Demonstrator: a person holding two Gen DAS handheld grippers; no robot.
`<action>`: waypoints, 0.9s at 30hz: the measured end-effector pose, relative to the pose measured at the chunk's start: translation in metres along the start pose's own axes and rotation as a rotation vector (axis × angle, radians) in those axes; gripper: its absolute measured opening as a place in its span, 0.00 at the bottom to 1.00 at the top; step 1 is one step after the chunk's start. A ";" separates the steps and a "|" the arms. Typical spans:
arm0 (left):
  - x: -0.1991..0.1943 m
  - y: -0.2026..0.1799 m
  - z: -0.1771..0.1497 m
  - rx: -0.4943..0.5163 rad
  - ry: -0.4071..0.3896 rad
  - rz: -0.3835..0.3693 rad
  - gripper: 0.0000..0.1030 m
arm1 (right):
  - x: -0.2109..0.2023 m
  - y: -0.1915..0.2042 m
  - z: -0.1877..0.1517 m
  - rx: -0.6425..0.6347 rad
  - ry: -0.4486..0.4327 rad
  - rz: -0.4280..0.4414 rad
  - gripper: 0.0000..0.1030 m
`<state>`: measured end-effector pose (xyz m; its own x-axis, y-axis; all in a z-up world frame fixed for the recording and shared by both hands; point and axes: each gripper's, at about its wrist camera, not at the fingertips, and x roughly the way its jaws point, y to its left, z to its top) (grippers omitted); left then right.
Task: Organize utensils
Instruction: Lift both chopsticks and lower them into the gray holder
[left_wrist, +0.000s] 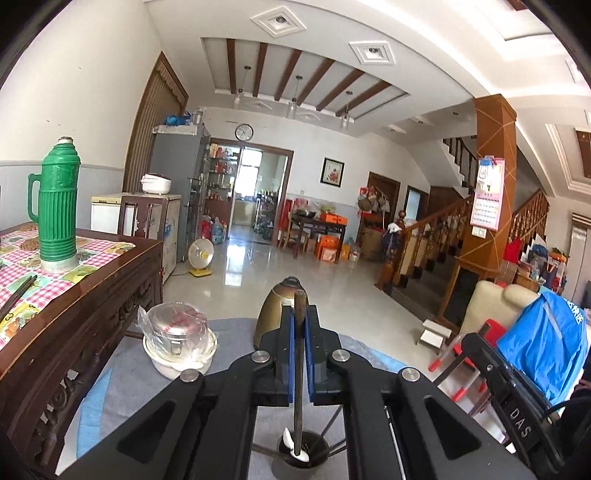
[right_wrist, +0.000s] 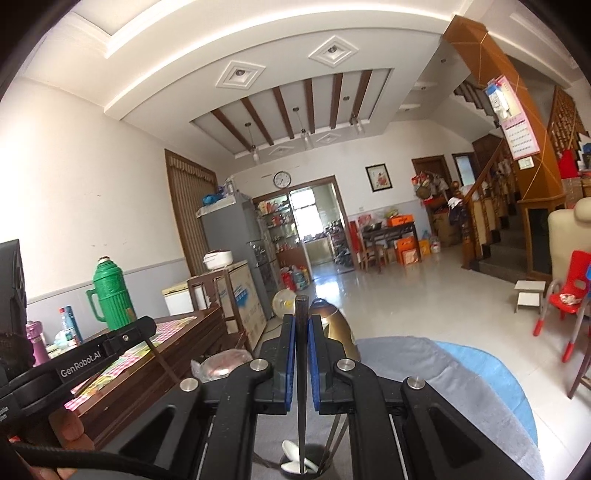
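Standing upright, each chopstick (left_wrist: 298, 354) (right_wrist: 302, 373) points tip-down into the holder (left_wrist: 301, 458).

Kettle (left_wrist: 275, 314) is blocking 12 o'clock; lidded bowl (left_wrist: 179, 339) and wooden desk (left_wrist: 92, 306) are crowding 10 o'clock. Cloth (right_wrist: 461, 373) at 2 o'clock is lying bare.

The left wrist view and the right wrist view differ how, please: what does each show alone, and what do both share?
Left only: loose chopsticks on the checked cloth, a blue bag.
Right only: a pink bottle, a water bottle.
Both: green thermos, kettle, holder cup with a white spoon, each gripper shut on a chopstick.
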<state>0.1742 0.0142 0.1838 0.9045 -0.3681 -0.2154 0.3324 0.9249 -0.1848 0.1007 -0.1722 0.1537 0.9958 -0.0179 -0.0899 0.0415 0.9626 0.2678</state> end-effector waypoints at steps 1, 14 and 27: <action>0.002 -0.001 -0.001 0.002 -0.009 0.006 0.05 | 0.002 0.002 -0.002 -0.009 -0.009 -0.007 0.07; 0.043 0.004 -0.035 0.017 0.025 0.056 0.05 | 0.037 0.007 -0.038 -0.054 0.042 -0.023 0.07; 0.072 0.006 -0.070 0.014 0.182 0.071 0.05 | 0.046 -0.009 -0.059 -0.018 0.130 -0.035 0.07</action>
<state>0.2225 -0.0134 0.1005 0.8630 -0.3118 -0.3974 0.2743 0.9499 -0.1497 0.1415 -0.1655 0.0908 0.9747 -0.0174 -0.2227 0.0733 0.9667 0.2452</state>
